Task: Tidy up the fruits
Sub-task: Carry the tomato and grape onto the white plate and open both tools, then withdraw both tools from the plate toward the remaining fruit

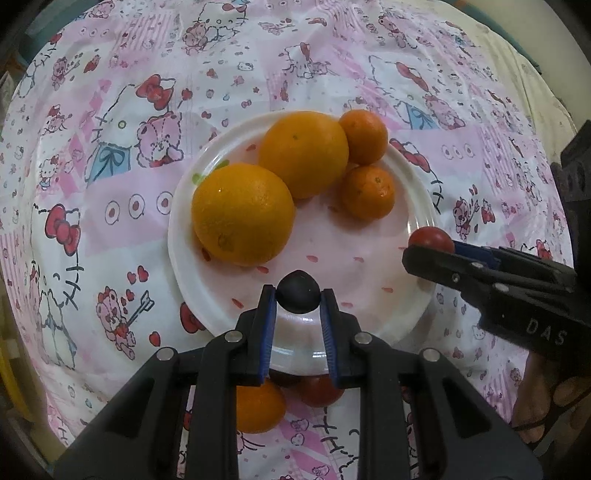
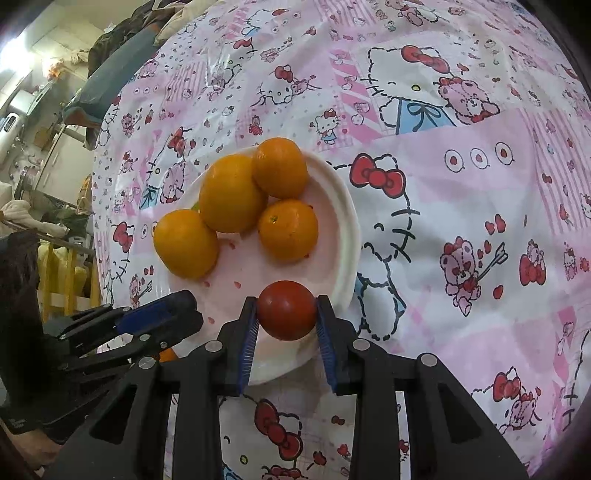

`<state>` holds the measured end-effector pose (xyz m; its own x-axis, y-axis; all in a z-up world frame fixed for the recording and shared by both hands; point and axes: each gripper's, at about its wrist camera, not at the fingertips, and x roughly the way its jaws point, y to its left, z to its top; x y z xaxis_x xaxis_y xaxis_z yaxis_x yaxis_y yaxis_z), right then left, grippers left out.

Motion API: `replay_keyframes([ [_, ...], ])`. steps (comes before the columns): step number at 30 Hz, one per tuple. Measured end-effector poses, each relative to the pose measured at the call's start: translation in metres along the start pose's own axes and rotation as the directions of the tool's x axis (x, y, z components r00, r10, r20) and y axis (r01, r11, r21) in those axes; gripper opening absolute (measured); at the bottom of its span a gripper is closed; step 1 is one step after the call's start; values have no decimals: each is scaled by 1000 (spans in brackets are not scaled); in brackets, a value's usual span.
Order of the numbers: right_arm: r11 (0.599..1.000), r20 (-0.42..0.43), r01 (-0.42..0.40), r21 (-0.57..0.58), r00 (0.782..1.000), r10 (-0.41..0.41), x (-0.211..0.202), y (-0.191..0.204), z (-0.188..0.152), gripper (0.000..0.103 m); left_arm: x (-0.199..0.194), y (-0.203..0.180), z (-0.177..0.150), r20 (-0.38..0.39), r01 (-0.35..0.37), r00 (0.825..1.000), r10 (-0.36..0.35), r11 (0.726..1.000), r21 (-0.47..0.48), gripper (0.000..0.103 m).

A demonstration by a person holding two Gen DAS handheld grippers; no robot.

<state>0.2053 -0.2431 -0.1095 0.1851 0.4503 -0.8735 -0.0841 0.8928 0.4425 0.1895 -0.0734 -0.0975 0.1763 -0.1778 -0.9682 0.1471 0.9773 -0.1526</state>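
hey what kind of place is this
Probably a lived-in home: a table under a cartoon-print tablecloth, a white plate of oranges, and piled clothes and household clutter behind it.

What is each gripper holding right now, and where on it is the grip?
The left gripper pinches a small dark fruit at its sides; the right gripper pinches a red tomato at its sides.

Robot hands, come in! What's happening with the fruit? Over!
Left tool shut on small dark round fruit. Right tool shut on red round tomato. Both over white round plate; four oranges there. Nothing blocking.

Four oranges (image 1: 242, 214) crowd the plate (image 1: 369, 314); dark fruit (image 1: 298, 291) and red fruit (image 2: 287, 309) clamped.
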Motion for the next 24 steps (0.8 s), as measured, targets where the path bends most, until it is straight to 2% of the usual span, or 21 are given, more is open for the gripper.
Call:
replay_keyframes([
  [3,1000,-3,-2,0,1000,2,1,1,0,34,1,0,1,9,-20,1000,20,1000,8,21],
  [16,998,13,-53,26,999,53,-6,-1,3,35,0,-10,4,28,-10,1000,9,999,35,21],
  [17,998,16,-59,32,998,58,-7,-3,3,44,-1,-10,4,30,-11,999,10,999,36,24],
  [18,997,21,-69,43,997,68,-9,-5,4,59,-2,-10,4,36,-12,999,11,999,40,36],
  [19,995,35,-81,54,996,79,-11,-7,4,64,-3,-11,4,44,-13,999,11,999,41,43],
  [20,995,46,-84,55,996,82,-14,-7,4,65,-6,-10,3,56,-21,998,18,999,42,57],
  [21,995,56,-82,51,995,79,-16,-6,5,65,-7,-10,2,67,-31,997,29,999,42,66],
  [24,995,78,-83,49,994,79,-22,-7,7,65,-10,-9,3,76,-34,997,30,999,40,73],
])
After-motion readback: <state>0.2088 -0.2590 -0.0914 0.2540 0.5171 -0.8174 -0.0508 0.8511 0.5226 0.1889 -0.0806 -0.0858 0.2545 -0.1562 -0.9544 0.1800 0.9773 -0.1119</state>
